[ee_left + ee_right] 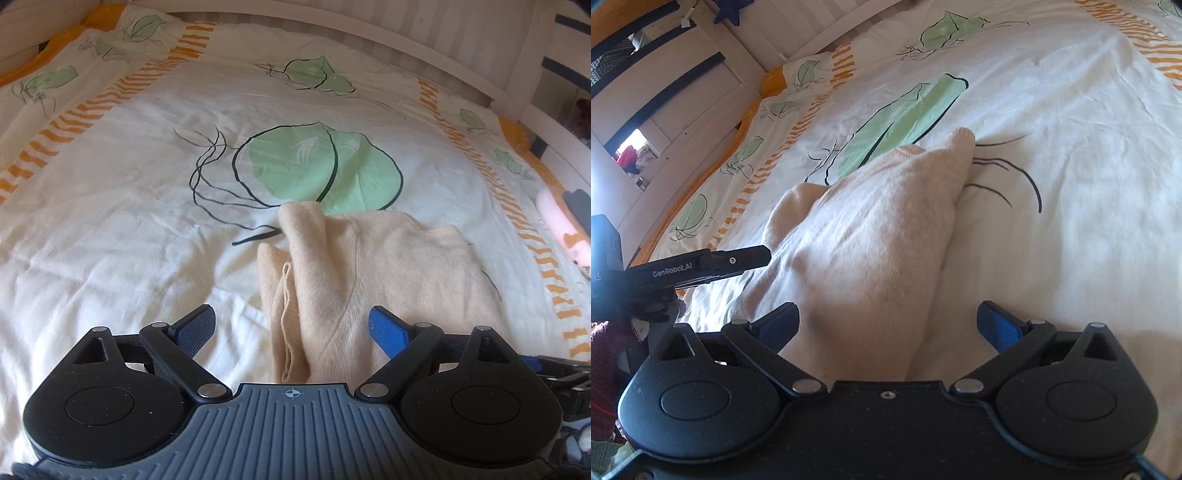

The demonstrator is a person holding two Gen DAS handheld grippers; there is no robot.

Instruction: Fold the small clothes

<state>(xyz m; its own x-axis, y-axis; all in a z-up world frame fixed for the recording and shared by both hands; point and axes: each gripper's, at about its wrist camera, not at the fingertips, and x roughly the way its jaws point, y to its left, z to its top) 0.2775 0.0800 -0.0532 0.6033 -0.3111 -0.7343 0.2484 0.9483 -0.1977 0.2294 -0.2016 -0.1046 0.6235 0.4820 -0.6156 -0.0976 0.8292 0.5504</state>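
A white duvet [110, 229] printed with green leaves and orange stripes fills both views, framed by a white bed rail [424, 33] along the top. One cream garment [354, 266] lies on it, lower centre-right in the left wrist view, partly folded, its long axis running from the frame's bottom up toward the big leaf. It is the only garment on the duvet.

The left gripper [295, 328] stands wide open, empty, the garment's near end between and below its pads. The right gripper [886, 325] is likewise spread, gripping nothing; the garment [871, 236] rises up-frame from between its fingers. Both look equally near.
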